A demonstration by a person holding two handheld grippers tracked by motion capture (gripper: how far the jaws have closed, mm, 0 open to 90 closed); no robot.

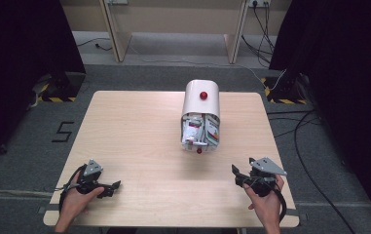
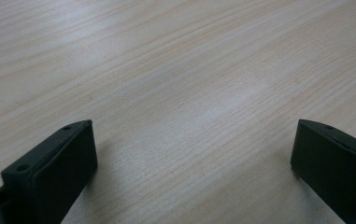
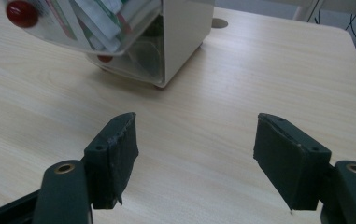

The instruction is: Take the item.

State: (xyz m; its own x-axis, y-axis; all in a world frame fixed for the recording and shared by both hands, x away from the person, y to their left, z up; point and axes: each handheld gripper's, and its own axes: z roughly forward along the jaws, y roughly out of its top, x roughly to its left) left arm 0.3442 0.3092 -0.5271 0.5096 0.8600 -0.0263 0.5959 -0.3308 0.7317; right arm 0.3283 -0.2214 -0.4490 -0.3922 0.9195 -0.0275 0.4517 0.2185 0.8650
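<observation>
Jaws of the left gripper [image 1: 109, 187] stood wide apart with nothing between them, low over bare wood near the front left corner of the table [image 1: 139, 126]. Its holder's left hand [image 1: 76, 200] gripped it from below. At the front right, the right gripper [image 1: 237, 174] was likewise spread wide and empty, held by the right hand [image 1: 266, 202]. Well beyond both, near the middle of the table, stood a white container [image 1: 201, 100] with red knobs [image 1: 203, 95], its clear tilt-out drawer [image 3: 80, 30] open and packed with sachets [image 3: 98, 18].
</observation>
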